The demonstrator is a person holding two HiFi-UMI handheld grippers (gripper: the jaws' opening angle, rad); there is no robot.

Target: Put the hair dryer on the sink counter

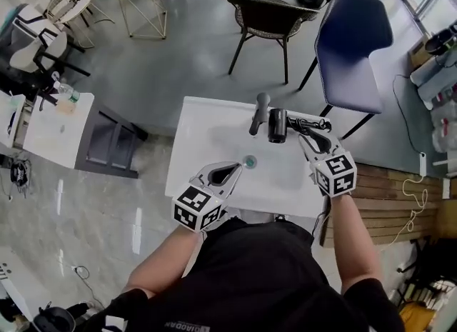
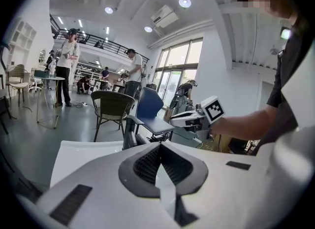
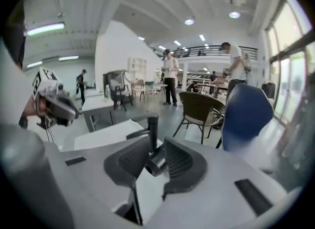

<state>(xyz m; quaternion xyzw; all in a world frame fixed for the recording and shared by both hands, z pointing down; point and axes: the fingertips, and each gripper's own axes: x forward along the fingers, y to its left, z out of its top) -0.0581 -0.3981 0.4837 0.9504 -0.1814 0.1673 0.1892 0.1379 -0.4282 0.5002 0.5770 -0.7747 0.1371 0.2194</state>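
A dark hair dryer (image 1: 277, 125) lies on the white sink counter (image 1: 196, 131), just right of the black faucet (image 1: 258, 113). My right gripper (image 1: 303, 136) reaches it from the right. In the right gripper view, a shiny cylindrical part of the hair dryer (image 3: 153, 163) sits between the pads and fills the gap, with my right gripper (image 3: 156, 143) shut on it and the faucet (image 3: 153, 127) just behind. My left gripper (image 1: 238, 167) hovers over the basin near the drain (image 1: 249, 160), shut and empty; in its own view, the left gripper (image 2: 160, 147) points toward the faucet (image 2: 129, 137).
A wicker chair (image 1: 268, 16) and a blue chair (image 1: 353, 38) stand behind the counter. A white cabinet (image 1: 53, 134) stands to the left. The dryer's cord (image 1: 310, 123) trails on the counter's right side. People stand far off in the room.
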